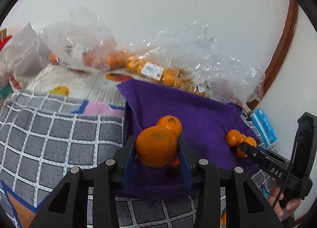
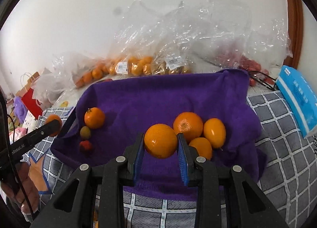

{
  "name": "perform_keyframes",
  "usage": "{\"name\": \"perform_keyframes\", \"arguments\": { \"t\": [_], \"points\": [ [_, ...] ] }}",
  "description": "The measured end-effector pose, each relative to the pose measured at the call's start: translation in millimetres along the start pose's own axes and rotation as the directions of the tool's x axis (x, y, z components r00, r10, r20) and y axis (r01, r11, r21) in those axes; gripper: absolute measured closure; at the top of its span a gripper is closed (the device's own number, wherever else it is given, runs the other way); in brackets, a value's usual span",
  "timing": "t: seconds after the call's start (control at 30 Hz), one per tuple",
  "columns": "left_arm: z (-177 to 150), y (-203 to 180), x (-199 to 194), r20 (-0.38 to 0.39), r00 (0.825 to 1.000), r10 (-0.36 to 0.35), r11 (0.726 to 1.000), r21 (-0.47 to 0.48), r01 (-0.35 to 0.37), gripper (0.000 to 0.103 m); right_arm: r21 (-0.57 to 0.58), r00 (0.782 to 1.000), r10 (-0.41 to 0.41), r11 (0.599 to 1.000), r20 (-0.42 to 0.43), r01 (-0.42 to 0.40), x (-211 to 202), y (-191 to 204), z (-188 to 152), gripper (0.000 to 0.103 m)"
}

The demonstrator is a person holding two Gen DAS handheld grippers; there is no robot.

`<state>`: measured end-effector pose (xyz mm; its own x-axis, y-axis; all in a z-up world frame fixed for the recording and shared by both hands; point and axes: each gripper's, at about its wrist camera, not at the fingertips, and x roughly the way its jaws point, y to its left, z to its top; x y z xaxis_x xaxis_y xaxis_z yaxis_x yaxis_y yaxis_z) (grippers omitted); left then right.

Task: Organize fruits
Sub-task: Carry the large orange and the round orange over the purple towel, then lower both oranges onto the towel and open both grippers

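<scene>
A purple towel (image 1: 198, 113) (image 2: 158, 101) lies on a checked mat. My left gripper (image 1: 157, 148) is shut on a large orange (image 1: 156, 145), held above the towel's left part, in front of a tangerine (image 1: 170, 124) (image 2: 94, 118). My right gripper (image 2: 160, 144) is shut on an orange (image 2: 160, 140), just above the towel, beside a group of three: an orange (image 2: 188, 126), a yellow-orange fruit (image 2: 215, 132) and another (image 2: 202, 146). A small greenish fruit (image 2: 85, 132) and a small red fruit (image 2: 86, 146) lie at the towel's left.
Clear plastic bags of oranges (image 1: 138, 63) (image 2: 136, 65) and red fruit (image 2: 249, 65) lie behind the towel against the white wall. A blue tissue pack (image 2: 297, 97) (image 1: 264, 125) lies at the right. A grey checked mat (image 1: 49, 134) covers the surface. Gift bags (image 2: 29, 99) stand far left.
</scene>
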<state>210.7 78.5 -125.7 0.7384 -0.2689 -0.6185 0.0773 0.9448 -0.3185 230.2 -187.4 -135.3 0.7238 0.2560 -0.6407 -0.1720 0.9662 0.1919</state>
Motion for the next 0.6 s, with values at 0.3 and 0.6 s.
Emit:
{"name": "perform_keyframes", "arguments": {
  "t": [0.3, 0.6],
  "points": [
    [-11.0, -8.1, 16.7, -0.066, 0.998, 0.017, 0.999, 0.035, -0.014, 0.064, 0.041, 0.997, 0.040, 0.998, -0.070, -0.037, 18.1, -5.8, -8.2, 0.071],
    [-12.5, -9.3, 20.2, -0.066, 0.997, 0.027, 0.999, 0.048, -0.024, 0.064, 0.034, 0.997, 0.020, 0.999, -0.072, -0.017, 20.7, -6.6, -12.0, 0.071]
  ]
}}
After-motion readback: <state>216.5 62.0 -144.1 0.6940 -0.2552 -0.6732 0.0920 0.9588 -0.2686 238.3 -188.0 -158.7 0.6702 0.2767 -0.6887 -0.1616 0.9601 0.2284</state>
